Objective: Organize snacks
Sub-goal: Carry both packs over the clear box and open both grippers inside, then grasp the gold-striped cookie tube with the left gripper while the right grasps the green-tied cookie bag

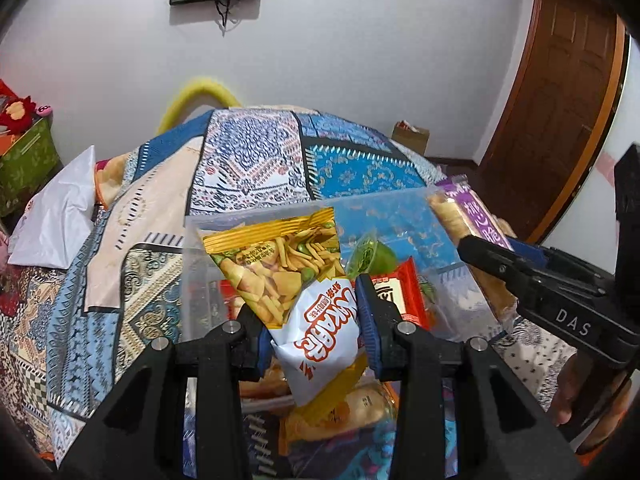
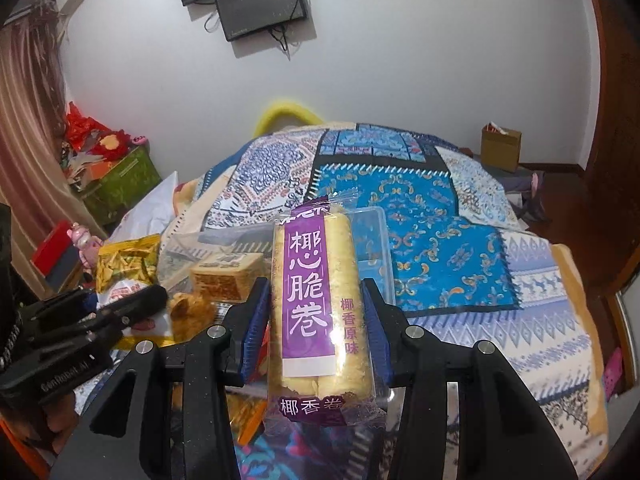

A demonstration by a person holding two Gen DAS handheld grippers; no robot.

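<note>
My left gripper is shut on a yellow and white chip bag, held up over a clear plastic bin on the bed. Inside the bin lie a red packet and a small green packet. My right gripper is shut on a clear pack of yellow egg rolls with a purple label, upright above the bin's right end. In the left wrist view the egg roll pack and the right gripper show at the right. The left gripper with its chip bag appears at the left of the right wrist view.
A patchwork quilt covers the bed. More snack packets lie below my left gripper. A white bag rests at the bed's left, with a green box of red items beyond. A cardboard box and a wooden door stand at the right.
</note>
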